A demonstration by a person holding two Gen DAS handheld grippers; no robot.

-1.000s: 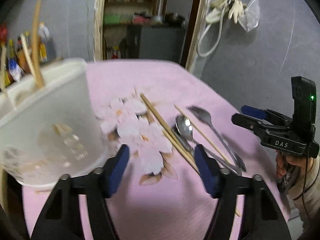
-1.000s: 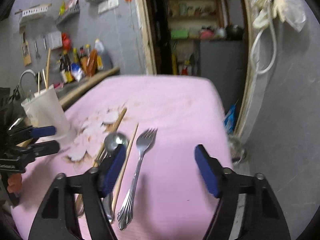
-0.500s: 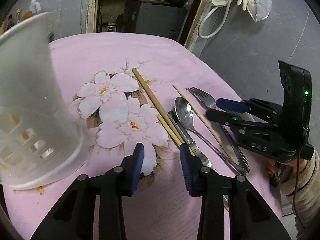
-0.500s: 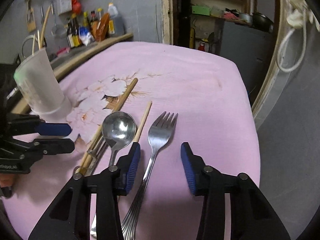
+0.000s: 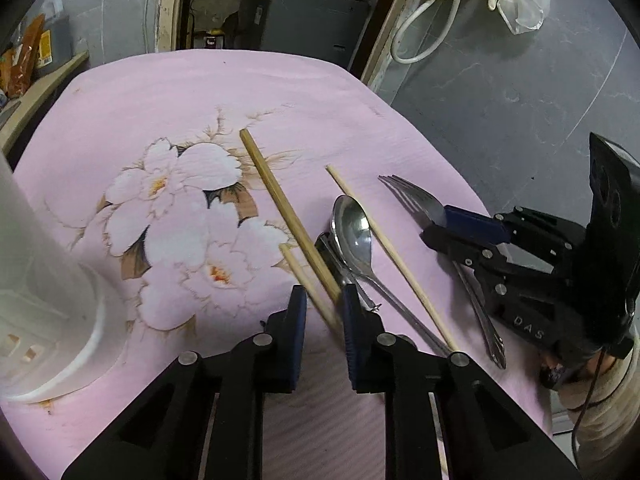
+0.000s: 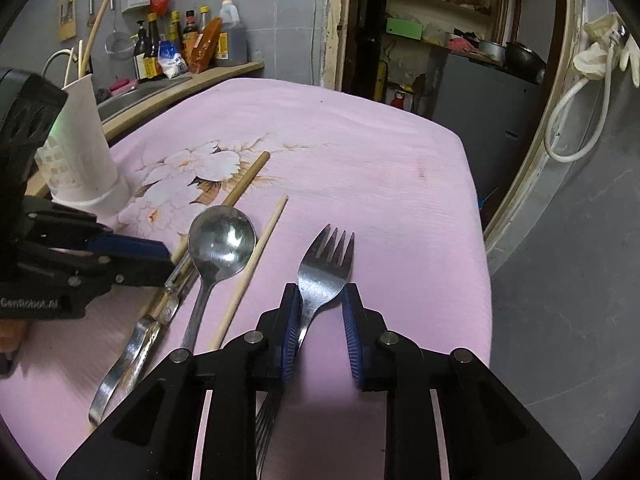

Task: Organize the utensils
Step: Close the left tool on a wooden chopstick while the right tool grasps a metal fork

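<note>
Utensils lie on a pink flowered cloth (image 5: 168, 96). My left gripper (image 5: 323, 304) is low over the cloth, its jaws narrowed around two chopsticks (image 5: 280, 200) without clearly pinching them. A spoon (image 5: 352, 228), a knife partly hidden under it, and a third chopstick (image 5: 384, 240) lie just right. My right gripper (image 6: 320, 304) straddles the neck of a fork (image 6: 326, 264), its jaws narrowed with a gap on the right side. The white slotted holder (image 6: 86, 152) stands at the left with chopsticks in it.
The cloth's right edge (image 6: 476, 216) drops off beside a grey wall. A counter with bottles (image 6: 188, 48) lies beyond the holder. A doorway with shelves (image 6: 440, 32) is behind the table. In the left wrist view the holder (image 5: 36, 280) fills the left side.
Both grippers have come down and forward to the utensils and narrowed their jaws: the left around the two chopsticks, the right around the fork's neck. The holder has slid leftward in the left wrist view.
</note>
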